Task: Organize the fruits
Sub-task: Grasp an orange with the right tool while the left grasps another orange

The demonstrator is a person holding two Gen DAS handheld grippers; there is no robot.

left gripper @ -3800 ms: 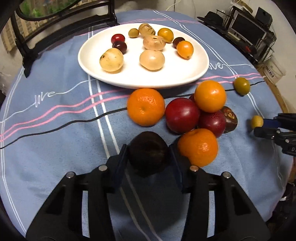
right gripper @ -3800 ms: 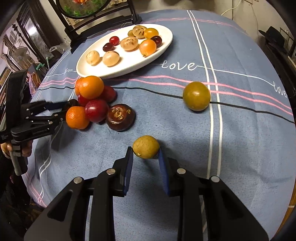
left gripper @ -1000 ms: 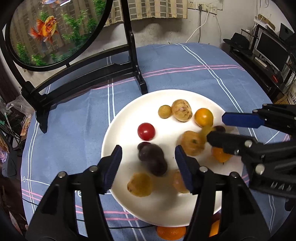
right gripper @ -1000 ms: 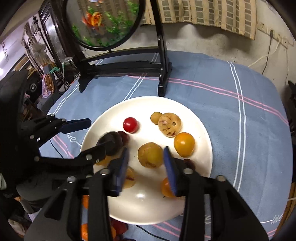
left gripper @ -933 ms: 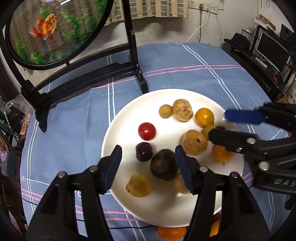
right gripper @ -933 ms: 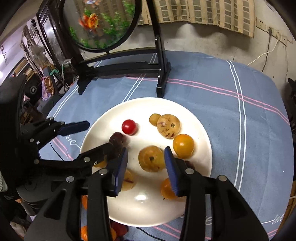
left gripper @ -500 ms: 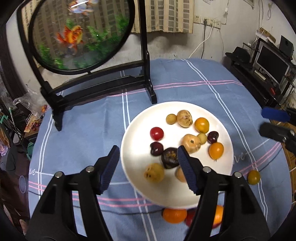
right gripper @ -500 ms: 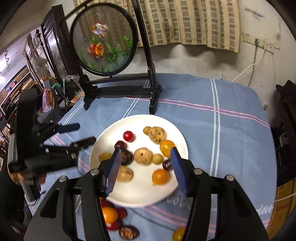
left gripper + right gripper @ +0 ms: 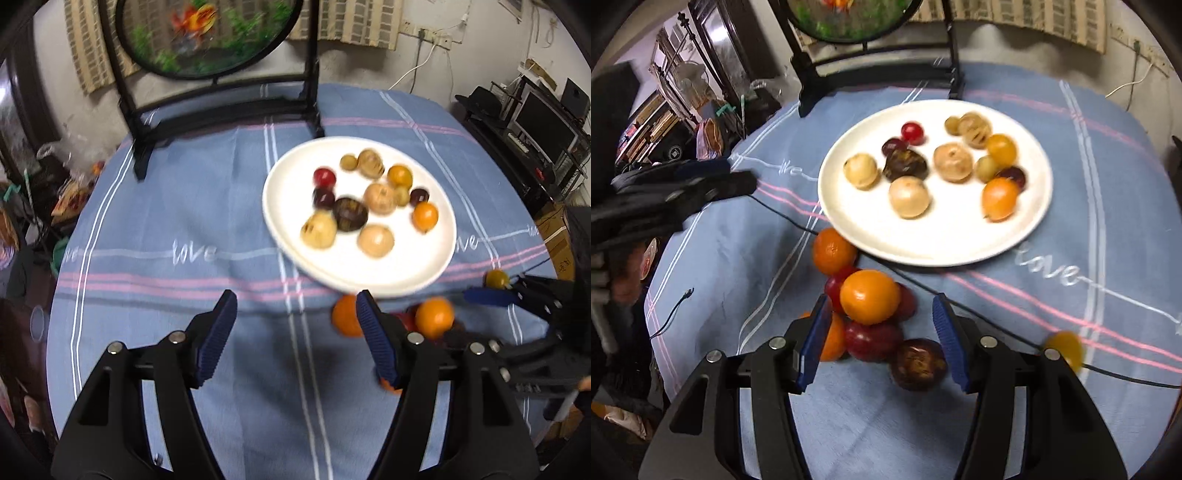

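Orange and dark red fruits are lying in a small pile (image 9: 866,314) on the blue cloth of the bench (image 9: 746,266), just beside the near rim of the white plate (image 9: 1030,225). The plate is already carrying many small fruits, among them a dark brown one (image 9: 905,165) near its middle.

Standing at the side, I am seeing the right claw (image 9: 881,334) hovering directly over this pile, its jaws spread wide and holding nothing. The top orange (image 9: 870,295) is sitting almost exactly between the two blue pads, a little ahead of them, and a dark brown fruit (image 9: 918,363) is lying just beside the right pad. So for the right claw the fruit is straight in front and below.

The left claw (image 9: 295,334) is also wide and empty. It is hanging over bare cloth, and the pile is lying off to its right side, partly hidden behind its right finger (image 9: 376,339). One more small yellow fruit (image 9: 1063,349) is sitting apart, to the right of the right claw.

The fruits are round, so no long axis is mattering here. In my judgement the right claw is the nearer one, and it only needs to go down and close on the top orange.
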